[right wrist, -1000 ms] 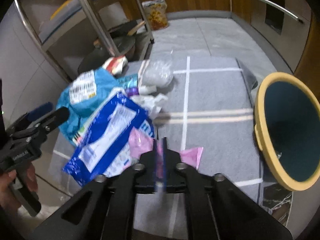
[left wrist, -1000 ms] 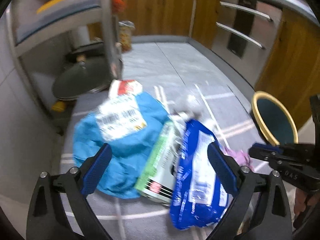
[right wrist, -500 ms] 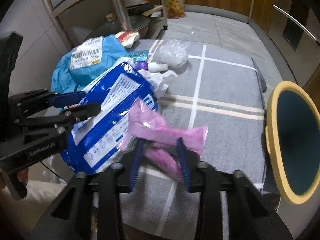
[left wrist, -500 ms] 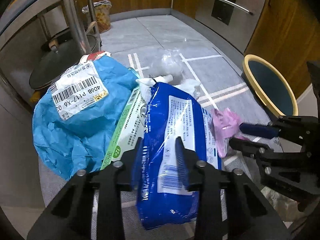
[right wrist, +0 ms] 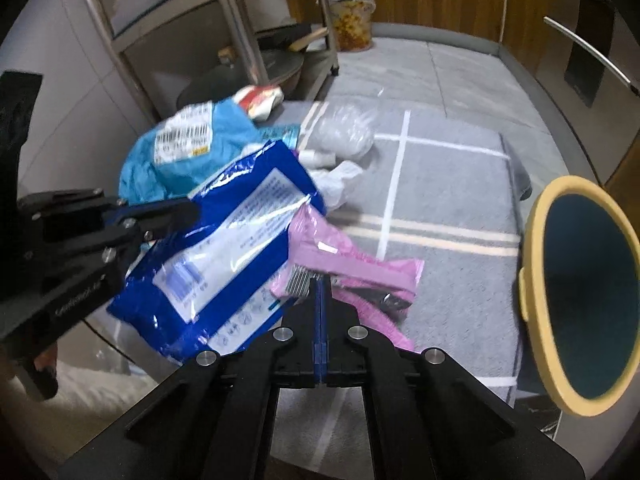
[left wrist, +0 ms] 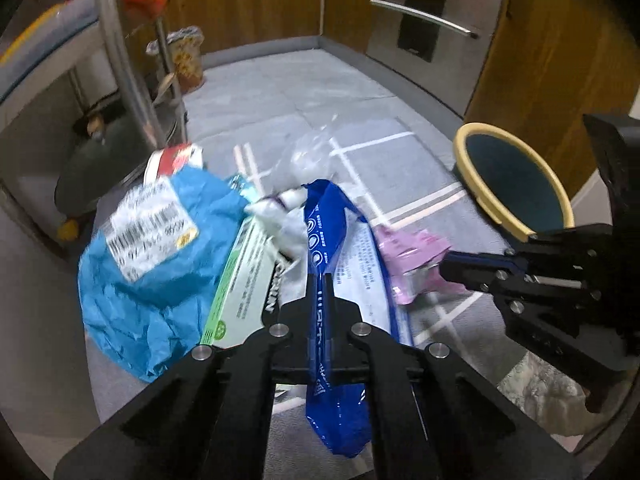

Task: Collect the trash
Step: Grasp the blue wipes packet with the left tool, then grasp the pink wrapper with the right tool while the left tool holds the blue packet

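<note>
My left gripper (left wrist: 319,280) is shut on a dark blue plastic wrapper (left wrist: 336,360) and holds it lifted off the grey rug; the wrapper also shows in the right wrist view (right wrist: 224,248). My right gripper (right wrist: 321,280) is shut on a pink plastic packet (right wrist: 352,268), which also shows in the left wrist view (left wrist: 412,256). A light blue mailer bag (left wrist: 152,256), a green and white pack (left wrist: 244,280), crumpled white tissue (right wrist: 340,184) and a clear plastic bag (right wrist: 344,132) lie on the rug. A bin with a yellow rim (right wrist: 536,280) stands at the right.
A metal shelf rack (right wrist: 240,40) with a dark pan lid (left wrist: 100,164) stands at the left. Wooden cabinets (left wrist: 552,60) and steel drawers with handles line the back and right. A red and white packet (right wrist: 260,100) lies by the rack. The grey rug (right wrist: 440,200) has white lines.
Both grippers have closed: the left on the dark blue wrapper, the right on the pink packet. The blue wrapper has been raised and turned edge-on to the left camera.
</note>
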`<state>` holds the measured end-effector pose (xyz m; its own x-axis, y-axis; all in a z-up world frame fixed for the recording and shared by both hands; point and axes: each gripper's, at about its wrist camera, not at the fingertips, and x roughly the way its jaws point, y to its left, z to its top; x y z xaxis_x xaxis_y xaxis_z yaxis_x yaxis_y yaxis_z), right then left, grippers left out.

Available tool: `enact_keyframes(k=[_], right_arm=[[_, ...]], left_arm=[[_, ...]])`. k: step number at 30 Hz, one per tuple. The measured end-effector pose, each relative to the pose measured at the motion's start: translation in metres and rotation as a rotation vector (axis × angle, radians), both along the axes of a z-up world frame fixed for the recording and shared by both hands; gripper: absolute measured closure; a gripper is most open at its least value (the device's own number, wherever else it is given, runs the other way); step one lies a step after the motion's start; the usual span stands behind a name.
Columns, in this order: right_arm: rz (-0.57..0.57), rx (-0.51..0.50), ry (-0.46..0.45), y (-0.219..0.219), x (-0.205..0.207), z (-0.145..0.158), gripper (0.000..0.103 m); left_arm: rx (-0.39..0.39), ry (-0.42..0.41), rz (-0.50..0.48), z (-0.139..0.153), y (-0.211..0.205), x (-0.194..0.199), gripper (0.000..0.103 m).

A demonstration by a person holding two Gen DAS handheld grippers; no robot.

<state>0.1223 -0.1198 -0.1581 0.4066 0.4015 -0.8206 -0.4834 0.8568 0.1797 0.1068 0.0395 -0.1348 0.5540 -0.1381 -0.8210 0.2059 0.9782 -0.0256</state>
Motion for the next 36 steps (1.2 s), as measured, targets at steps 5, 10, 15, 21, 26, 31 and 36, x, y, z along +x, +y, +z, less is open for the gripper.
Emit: enact_keyframes(k=[5, 10, 15, 21, 26, 31, 36], right_arm=[[-0.039, 0.05, -0.012, -0.013, 0.002, 0.011, 0.102], [-0.047, 0.049, 0.036, -0.019, 0.006, 0.004, 0.102], [-0.033, -0.026, 0.06, -0.014, 0.006, -0.012, 0.078], [-0.001, -0.126, 0.059, 0.004, 0.009, -0.032, 0.056], [-0.011, -0.145, 0.059, 0.014, 0.022, -0.045, 0.05], [0.001, -0.193, 0.109, 0.021, 0.029, -0.065, 0.091], [-0.017, -0.117, 0.115, 0.013, 0.032, -0.059, 0.102]], left_arm=[[0.022, -0.032, -0.008, 0.016, -0.007, -0.003, 0.101], [0.029, -0.073, -0.006, 0.036, -0.007, -0.007, 0.101], [0.032, -0.113, 0.029, 0.051, 0.003, -0.006, 0.101], [-0.005, -0.156, 0.061, 0.067, 0.017, -0.004, 0.101], [-0.017, -0.166, 0.068, 0.071, 0.024, -0.002, 0.101], [-0.023, -0.155, 0.082, 0.066, 0.032, 0.003, 0.101], [-0.016, -0.147, 0.09, 0.063, 0.036, 0.006, 0.101]])
